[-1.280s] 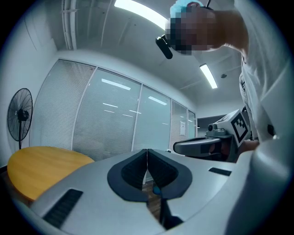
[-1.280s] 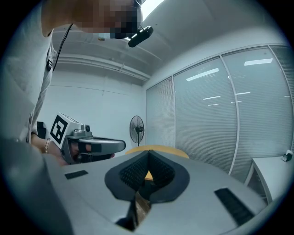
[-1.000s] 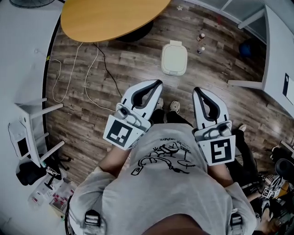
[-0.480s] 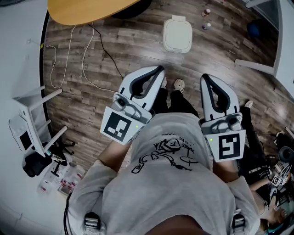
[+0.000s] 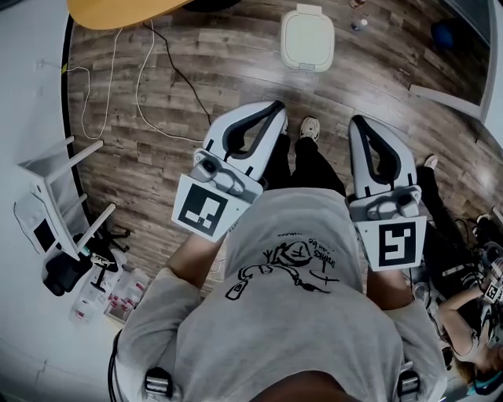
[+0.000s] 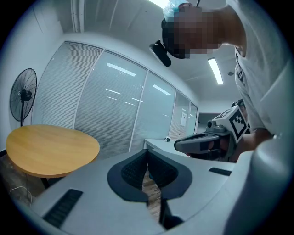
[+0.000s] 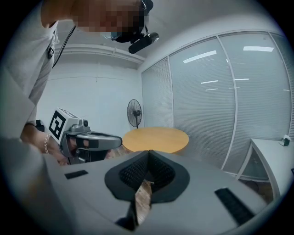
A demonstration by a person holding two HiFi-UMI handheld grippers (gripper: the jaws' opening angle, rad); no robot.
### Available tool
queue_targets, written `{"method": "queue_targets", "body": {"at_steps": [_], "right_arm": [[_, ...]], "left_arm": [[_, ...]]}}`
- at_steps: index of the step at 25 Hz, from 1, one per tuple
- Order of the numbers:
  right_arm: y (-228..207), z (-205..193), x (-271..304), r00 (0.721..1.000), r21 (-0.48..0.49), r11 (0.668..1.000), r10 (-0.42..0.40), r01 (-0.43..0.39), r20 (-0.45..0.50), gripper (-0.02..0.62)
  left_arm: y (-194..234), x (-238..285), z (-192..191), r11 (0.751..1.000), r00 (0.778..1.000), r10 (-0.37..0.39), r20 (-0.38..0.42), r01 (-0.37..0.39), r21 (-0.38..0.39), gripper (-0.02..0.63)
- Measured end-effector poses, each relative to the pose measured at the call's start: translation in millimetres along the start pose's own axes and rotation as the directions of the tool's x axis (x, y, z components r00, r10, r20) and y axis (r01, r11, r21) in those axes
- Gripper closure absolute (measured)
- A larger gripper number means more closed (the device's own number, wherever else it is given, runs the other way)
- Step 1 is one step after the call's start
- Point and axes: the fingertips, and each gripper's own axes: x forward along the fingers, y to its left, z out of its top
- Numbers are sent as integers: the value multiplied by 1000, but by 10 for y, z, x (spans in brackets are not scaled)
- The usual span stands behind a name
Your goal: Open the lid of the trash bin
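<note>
- Trash bin [image 5: 307, 39], white, stands on the wood floor [image 5: 196, 71] near the top edge of the head view, its lid [image 5: 306, 35] lying flat and shut. A second ago it sat clearly lower in that view, and it has climbed toward the top edge frame by frame.
- Left gripper [image 5: 274, 105] points at the bin from the near side and a little to its left, well apart from it. In its own view the jaws are pressed together at the tips with nothing between them; only a slit of floor shows below.
- Right gripper [image 5: 358, 120] points past the bin's right side from the near side, also well apart. Its jaws are likewise clenched tip to tip and empty.
- Both grippers hold the same pose as before, side by side and parallel, but they now reach slightly higher in the head view.
- A shoe [image 5: 310, 126] of the person shows on the near side of the bin, between the two gripper tips.
- The round wooden table [image 5: 118, 9], left of the bin, filled much of the upper left a second ago; now only a sliver shows.
- A small bottle [image 5: 359, 24] stands just right of the bin, now close to the top edge.
- A cable [image 5: 140, 86] lies looped on the floor left of the bin.
</note>
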Motion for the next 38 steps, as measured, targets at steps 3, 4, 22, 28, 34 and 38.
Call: {"method": "queue_targets", "body": {"at_steps": [3,4,22,28,34,38], "right_arm": [[1,-135,66,1000,2,1000,-3,3,-21,588],[6,-181,89,1000,3,1000,-1,1,-27,587],[8,-1027,599,988,40,998,45,-40,-147,566],[-36,-1337,767,981,-2,999,46,-47,-189,565],[-113,-1669,908,972,-22,999,38,-44,-234,563],[-141,-1864,1002,965,-28,998,38,-47,-258,563]], "left_arm": [[42,8,-145,1000,1000,2,-14,-2,-8,586],[56,11,-193,1000,1000,3,-18,-3,-10,586],[374,272,-1061,999,995,-1,-100,-4,-50,586],[438,381,-1364,999,992,-10,-129,4,-50,586],[473,490,-1622,998,991,-16,-136,7,-63,586],[511,572,-1835,998,989,-15,-150,6,-58,586]]}}
